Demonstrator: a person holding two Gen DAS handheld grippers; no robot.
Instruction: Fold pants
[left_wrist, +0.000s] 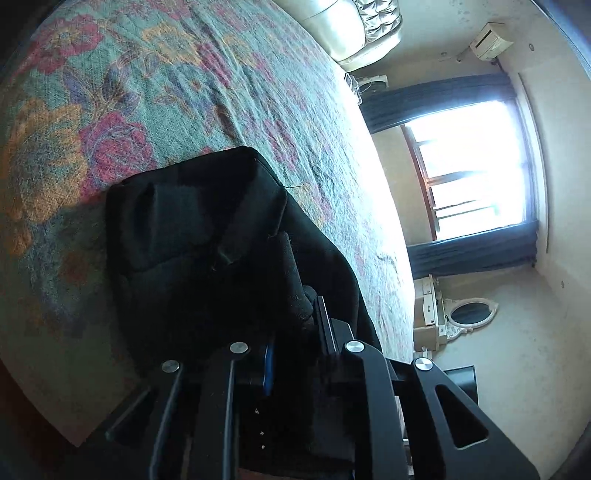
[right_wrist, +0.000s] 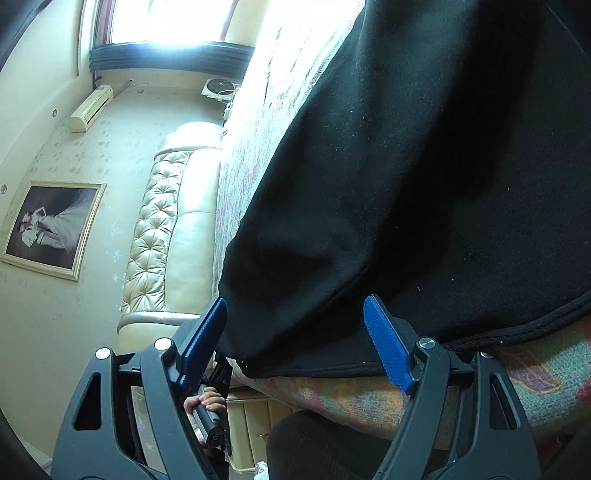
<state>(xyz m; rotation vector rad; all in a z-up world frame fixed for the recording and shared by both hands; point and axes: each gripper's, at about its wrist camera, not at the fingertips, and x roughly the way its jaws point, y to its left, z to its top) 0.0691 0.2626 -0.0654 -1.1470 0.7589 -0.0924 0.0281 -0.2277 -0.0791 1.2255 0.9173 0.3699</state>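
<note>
Left claw (left_wrist: 295, 314) clamped on pants (left_wrist: 207, 236), right claw (right_wrist: 295, 339) wide open.
Pants lay mid-frame on bed (left_wrist: 147, 92); hem between right pads, ungripped.

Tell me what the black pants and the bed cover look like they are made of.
Pants: likely a soft matte knit or fleece; fuzzy nap, lint specks, stitched hem. Bed cover: seemingly woven or quilted cloth, matte, with a coarse textured weave and a floral pattern in teal, red and orange.
</note>
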